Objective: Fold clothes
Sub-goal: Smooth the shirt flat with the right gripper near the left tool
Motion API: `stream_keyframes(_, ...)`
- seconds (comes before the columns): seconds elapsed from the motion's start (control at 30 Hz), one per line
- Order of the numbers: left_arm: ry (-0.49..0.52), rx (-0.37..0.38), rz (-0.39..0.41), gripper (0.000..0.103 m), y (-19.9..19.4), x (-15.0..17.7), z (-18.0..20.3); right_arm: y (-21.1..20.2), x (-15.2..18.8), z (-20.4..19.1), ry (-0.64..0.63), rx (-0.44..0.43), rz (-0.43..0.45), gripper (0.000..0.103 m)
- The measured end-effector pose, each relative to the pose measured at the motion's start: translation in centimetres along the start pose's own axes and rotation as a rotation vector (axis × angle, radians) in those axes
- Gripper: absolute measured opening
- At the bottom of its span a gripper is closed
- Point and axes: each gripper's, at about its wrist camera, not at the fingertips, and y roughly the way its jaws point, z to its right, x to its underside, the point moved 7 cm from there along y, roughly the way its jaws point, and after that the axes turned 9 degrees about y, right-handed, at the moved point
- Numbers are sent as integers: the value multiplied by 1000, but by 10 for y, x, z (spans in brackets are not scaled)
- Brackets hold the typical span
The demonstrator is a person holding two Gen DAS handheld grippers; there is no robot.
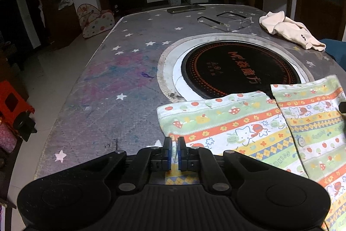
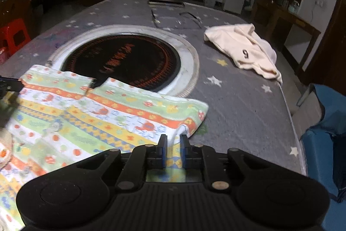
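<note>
A striped, cartoon-print baby garment (image 1: 248, 129) lies flat on the grey star-pattern table, its far edge over the black induction hob. My left gripper (image 1: 174, 145) is shut on the garment's left edge. In the right wrist view the same garment (image 2: 103, 114) spreads to the left, and my right gripper (image 2: 173, 142) is shut on its right edge, with cloth between the blue pads. A cream garment (image 1: 289, 29) lies crumpled at the far right of the table; it also shows in the right wrist view (image 2: 246, 49).
A round black induction hob (image 1: 235, 66) with a white ring sits in the table's middle. A clear plastic sheet (image 1: 225, 22) and a dark flat object (image 1: 186, 9) lie at the far end. A blue chair (image 2: 326, 144) stands at the right edge. A red stool (image 1: 13, 103) stands left.
</note>
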Motion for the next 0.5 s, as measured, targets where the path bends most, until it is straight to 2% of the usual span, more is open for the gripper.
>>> stream_keyframes(0.07, 8, -2, 4, 7, -2, 0, 2, -13, 4, -15, -31, -48, 10, 22)
stream_keyframes(0.3, 59, -38, 3, 8, 2, 1, 8, -49, 33, -95, -187, -277, -18, 22)
stream_keyframes(0.43, 86, -55, 14, 8, 3, 2, 10, -56, 51, -135, -269, -359, -36, 22)
stream_keyframes(0.5, 93, -60, 20, 8, 3, 3, 11, -58, 62, -145, -306, -368, -50, 22)
